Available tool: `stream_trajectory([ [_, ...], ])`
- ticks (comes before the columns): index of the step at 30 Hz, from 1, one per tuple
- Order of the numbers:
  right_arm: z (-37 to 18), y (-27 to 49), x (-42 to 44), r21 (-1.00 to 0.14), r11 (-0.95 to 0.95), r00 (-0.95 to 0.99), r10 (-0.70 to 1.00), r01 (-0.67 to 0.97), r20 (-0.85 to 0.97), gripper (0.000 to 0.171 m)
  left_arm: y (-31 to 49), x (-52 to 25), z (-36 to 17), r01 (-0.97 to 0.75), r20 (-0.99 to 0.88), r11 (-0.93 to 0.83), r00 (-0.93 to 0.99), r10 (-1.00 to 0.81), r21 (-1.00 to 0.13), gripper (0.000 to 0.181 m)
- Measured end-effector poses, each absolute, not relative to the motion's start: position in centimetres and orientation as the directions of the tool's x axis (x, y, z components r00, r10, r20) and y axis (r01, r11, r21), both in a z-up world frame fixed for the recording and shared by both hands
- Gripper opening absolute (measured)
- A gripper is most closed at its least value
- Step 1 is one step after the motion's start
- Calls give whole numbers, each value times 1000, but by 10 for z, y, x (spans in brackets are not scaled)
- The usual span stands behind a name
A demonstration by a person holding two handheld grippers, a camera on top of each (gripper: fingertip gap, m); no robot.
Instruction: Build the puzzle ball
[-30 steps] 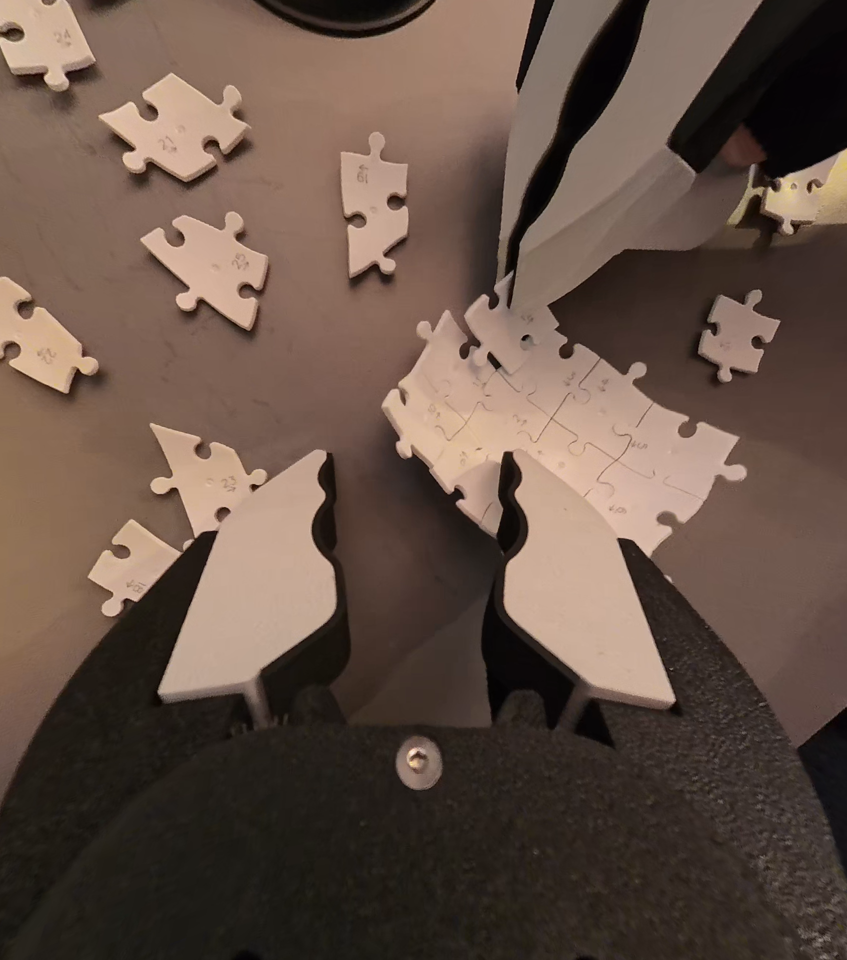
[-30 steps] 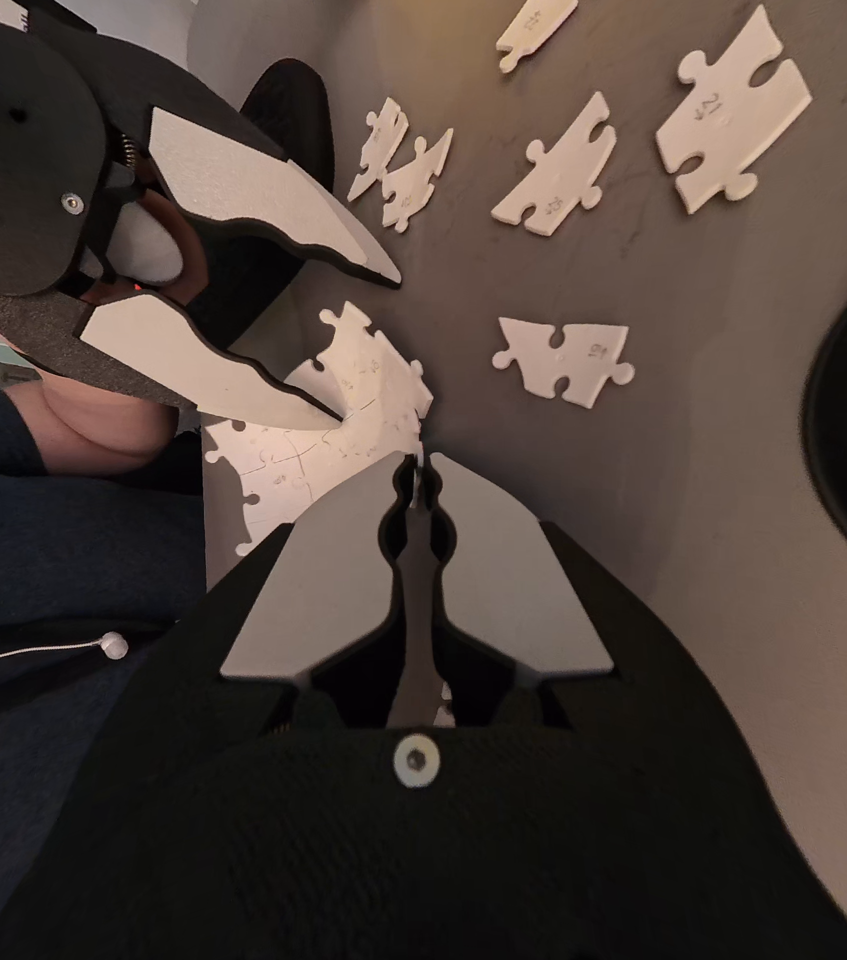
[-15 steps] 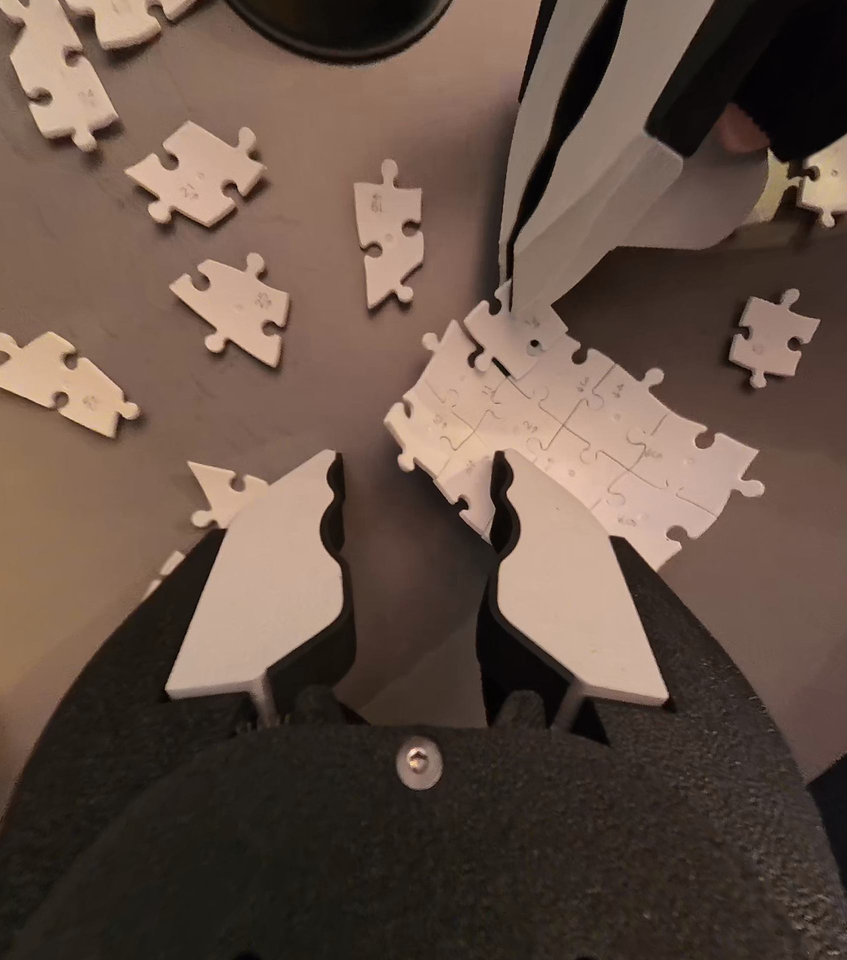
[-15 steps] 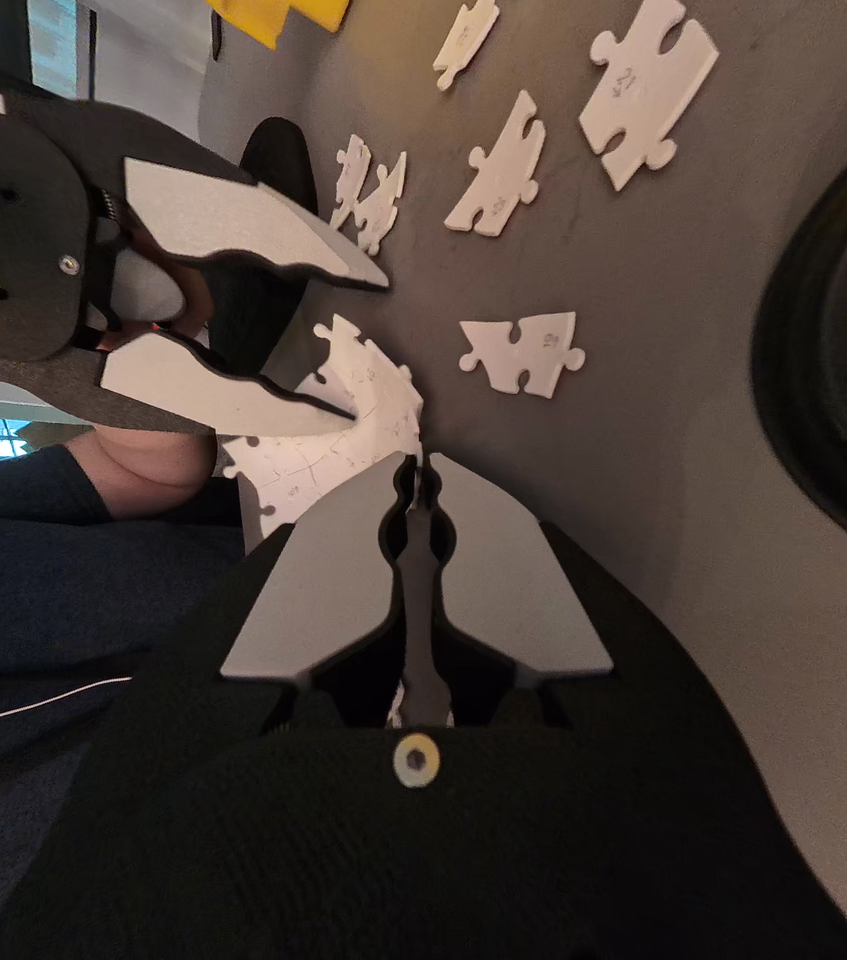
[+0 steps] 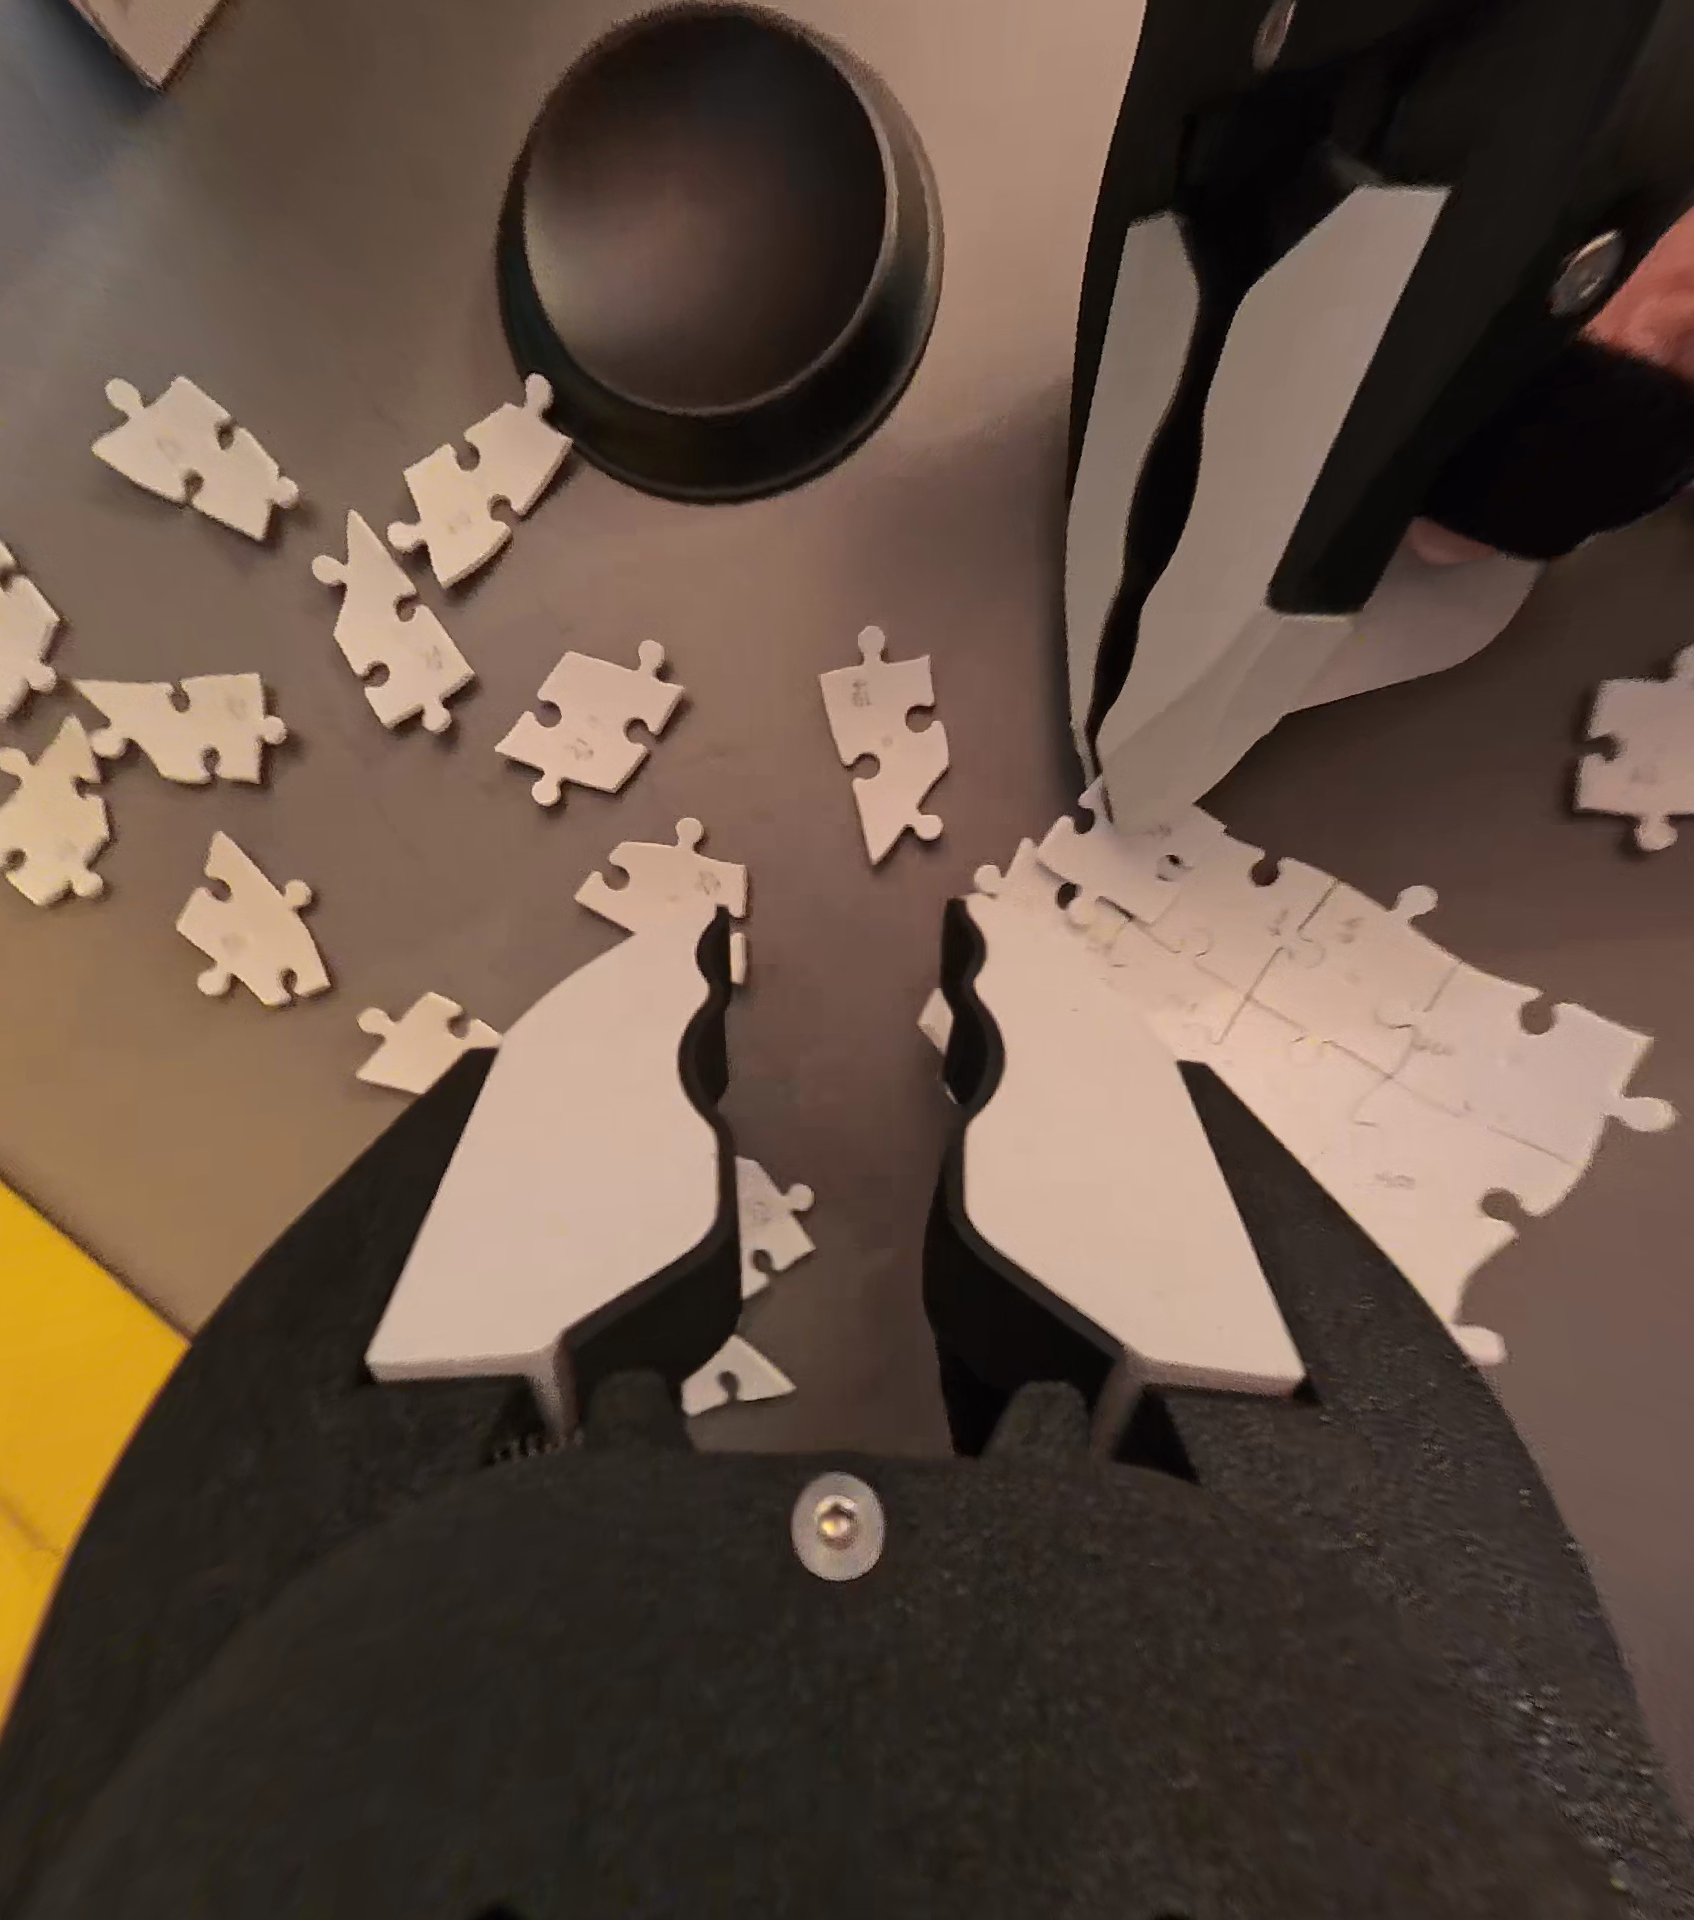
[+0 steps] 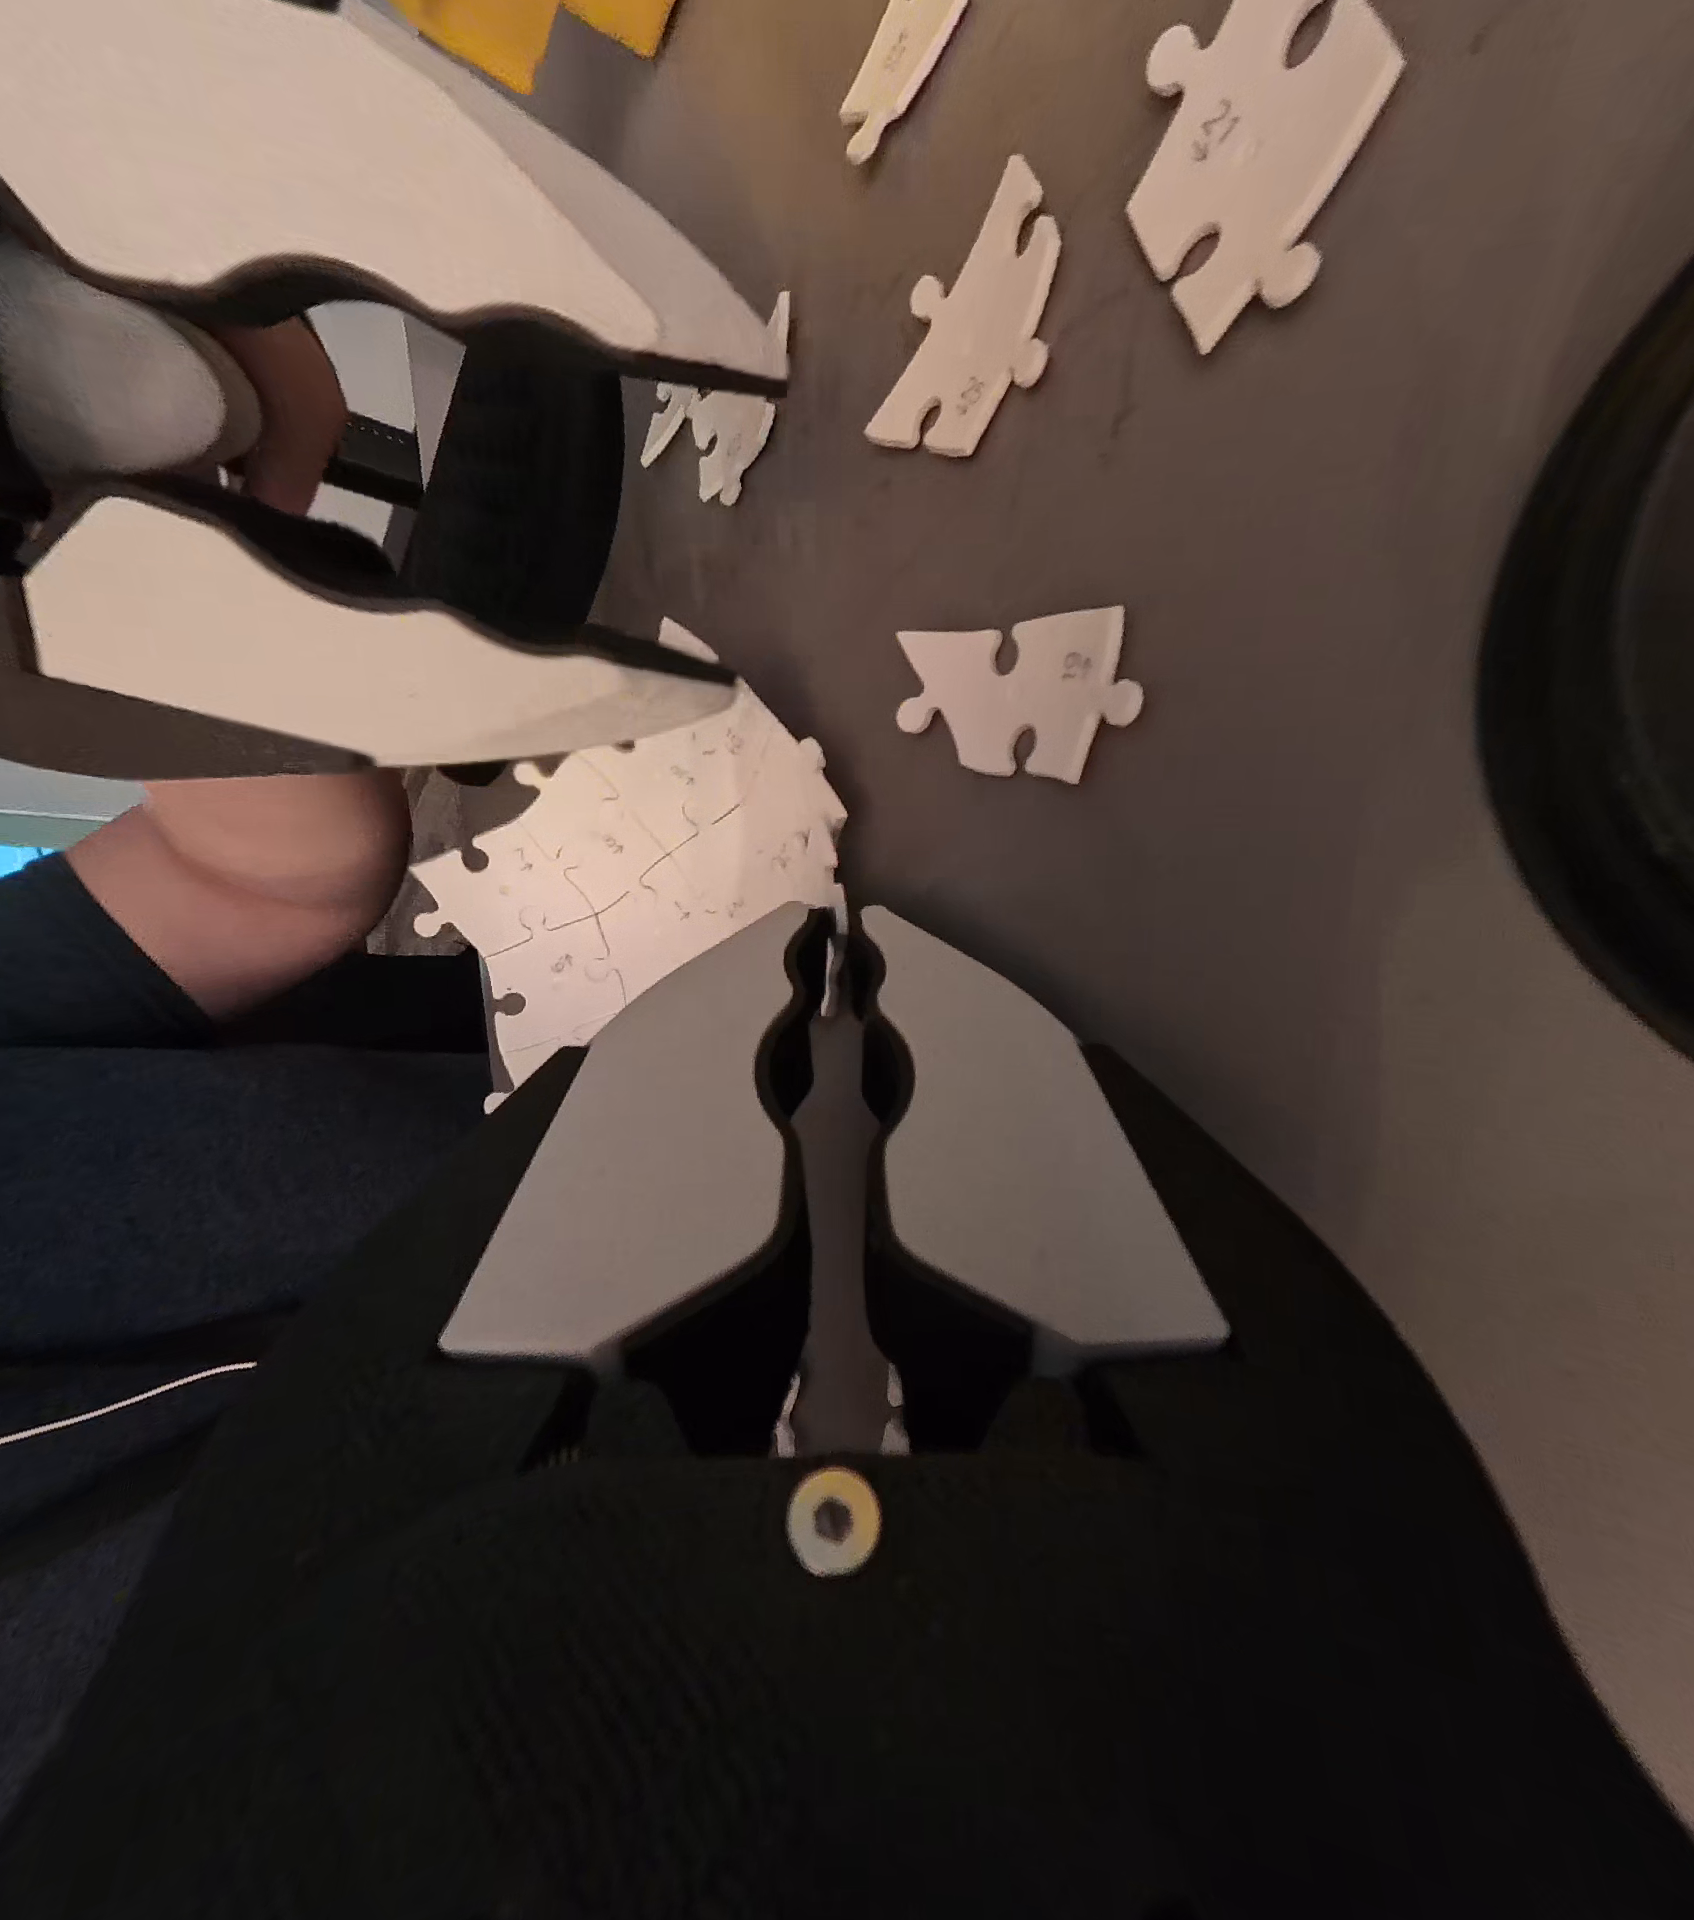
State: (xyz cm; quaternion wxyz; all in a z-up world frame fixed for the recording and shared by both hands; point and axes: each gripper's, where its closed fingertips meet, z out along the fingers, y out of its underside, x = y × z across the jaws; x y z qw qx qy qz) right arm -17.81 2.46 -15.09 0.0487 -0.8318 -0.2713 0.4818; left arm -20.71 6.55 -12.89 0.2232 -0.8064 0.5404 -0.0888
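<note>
The curved sheet of joined white puzzle pieces (image 5: 1342, 1018) lay on the grey table (image 5: 926, 582). Its corner piece (image 5: 1123, 857) was pinched by the right gripper (image 6: 838, 925), jaws closed on its edge. The left gripper (image 5: 832, 925) was held open, empty. The sheet was judged light, stiff, easily separated at joints; best gripped at edges.

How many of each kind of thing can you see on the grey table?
Loose white pieces, some partly hidden: 15
Held piece, in right gripper: 1
Joined puzzle sheet: 1
Black round dish: 1
Total: 18
</note>
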Motion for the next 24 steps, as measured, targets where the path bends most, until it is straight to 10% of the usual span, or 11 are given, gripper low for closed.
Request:
stream_trajectory([
  [13, -151, 30, -177, -332, -870, 396, 467, 364, -791, 4, 63, -194, -136, -881, -126, -245, 319, -939, -405, 26],
  [24, -152, 31, -178, -337, -856, 400, 488, 391, -776, 4, 40, -230, -117, -663, 80, -522, 576, -814, -536, 26],
])
